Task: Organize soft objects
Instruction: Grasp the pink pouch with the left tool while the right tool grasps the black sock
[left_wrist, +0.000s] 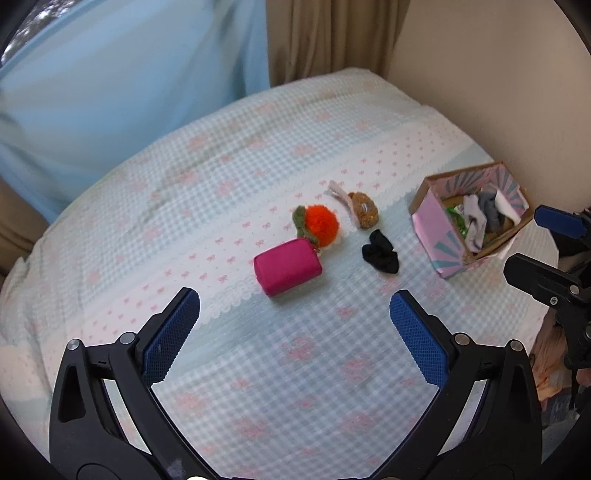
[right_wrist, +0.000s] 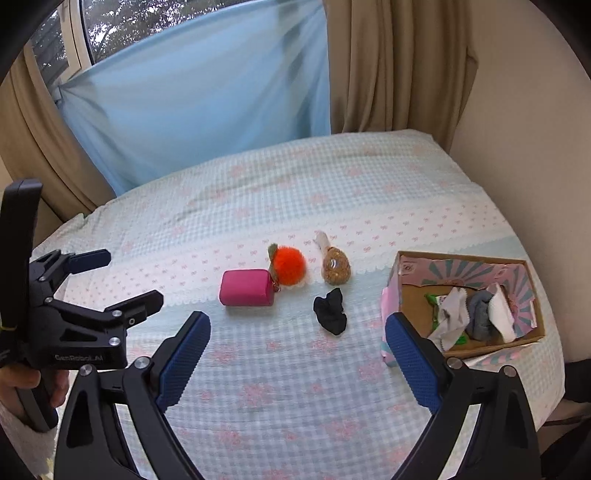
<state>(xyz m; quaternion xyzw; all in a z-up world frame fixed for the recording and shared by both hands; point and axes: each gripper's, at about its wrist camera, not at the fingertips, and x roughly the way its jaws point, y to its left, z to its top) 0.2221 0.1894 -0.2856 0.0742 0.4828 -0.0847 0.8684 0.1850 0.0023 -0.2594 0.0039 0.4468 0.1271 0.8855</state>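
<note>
On the bed lie a pink pouch (left_wrist: 287, 266) (right_wrist: 246, 287), an orange fluffy toy with a green leaf (left_wrist: 318, 225) (right_wrist: 290, 265), a brown plush with a pale tail (left_wrist: 364, 209) (right_wrist: 335, 271) and a black sock (left_wrist: 381, 252) (right_wrist: 330, 310). A pink patterned cardboard box (left_wrist: 439, 242) (right_wrist: 524, 284) at the right holds grey and white socks. My left gripper (left_wrist: 294, 310) (right_wrist: 131, 277) is open and empty, hovering just in front of the pouch. My right gripper (right_wrist: 297, 330) (left_wrist: 532, 243) is open and empty, near the box's left side.
The checked blue and pink bedspread (left_wrist: 258, 369) (right_wrist: 295, 387) covers the bed. A light blue sheet (right_wrist: 199, 92) and beige curtains (right_wrist: 399, 62) hang behind. A cream wall (right_wrist: 524, 129) stands to the right of the box.
</note>
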